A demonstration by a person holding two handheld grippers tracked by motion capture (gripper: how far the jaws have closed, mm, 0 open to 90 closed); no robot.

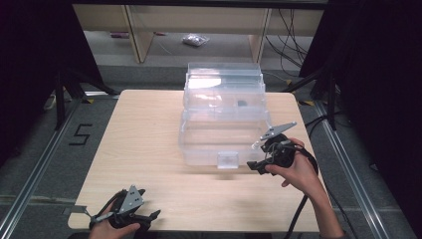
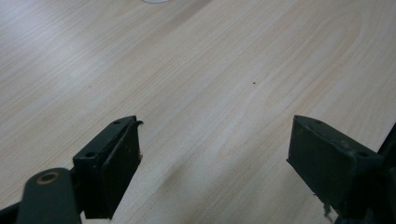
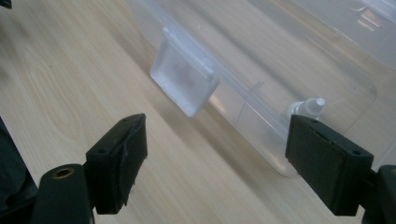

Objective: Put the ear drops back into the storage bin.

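- At the near left corner of the wooden table (image 1: 149,149): left gripper (image 1: 149,217) held low over bare wood, jaws spread wide with nothing between them in the left gripper view (image 2: 215,163); parked well apart from the box, most likely waiting, out of the other hand's way.
- Across the middle of the table: clear plastic storage box (image 1: 224,142), transparent and lying open, lid (image 1: 224,82) thrown back toward the far edge, probably so the inside can be reached from the near side.
- Long axis of the box running left to right, parallel to the near edge; open side facing up, front wall toward the person.
- On the centre of that front wall: frosted latch tab (image 1: 228,160), hanging down and unhooked, pointing at the tabletop; also plain in the right gripper view (image 3: 184,84).
- Inside the lid half, far back: a small dark object (image 1: 242,103), too small to identify.
- Just beside the box's near right corner: right gripper (image 1: 255,166) in a right hand (image 1: 293,172), aimed leftward along the front wall, apparently lined up for the latch or the rim.
- Jaws of it spread, empty, hovering over wood (image 3: 215,163); a small white nub (image 3: 310,106) visible at the box corner close to one jaw, contact impossible to confirm.
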